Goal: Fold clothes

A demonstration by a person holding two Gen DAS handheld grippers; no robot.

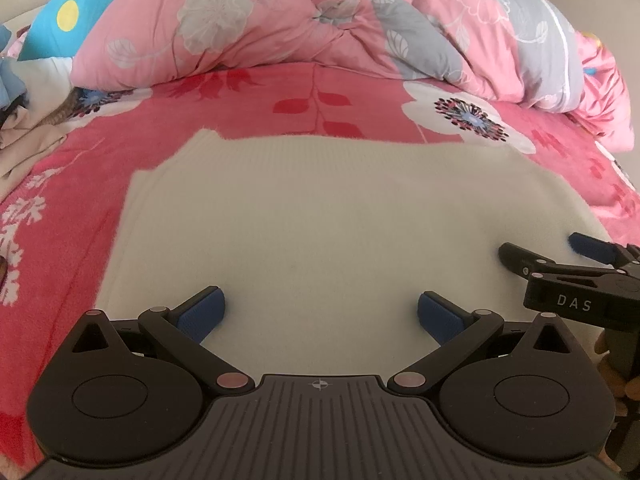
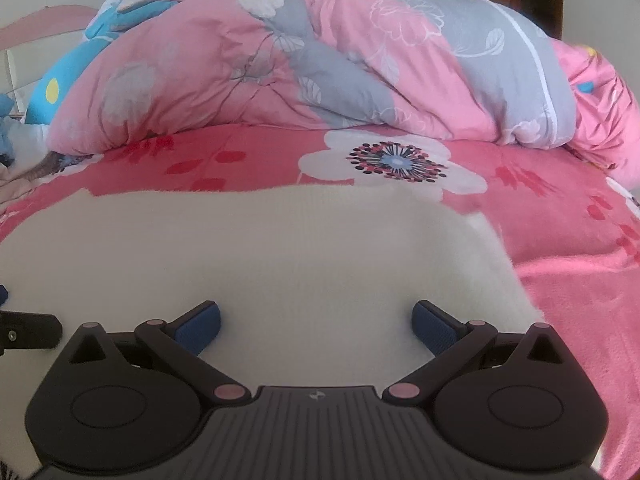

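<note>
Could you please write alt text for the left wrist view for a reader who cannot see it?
The left gripper, fingers spread open, hovers over a cream knitted garment lying flat on a pink floral bedsheet. The right gripper enters at right; a rumpled pink-and-grey quilt lies behind.

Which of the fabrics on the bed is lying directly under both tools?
The cream knitted garment, spread flat; the pink floral quilt is heaped behind it.

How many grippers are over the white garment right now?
2: the left gripper near its middle, the right gripper toward its right edge, both open over the white garment.
</note>
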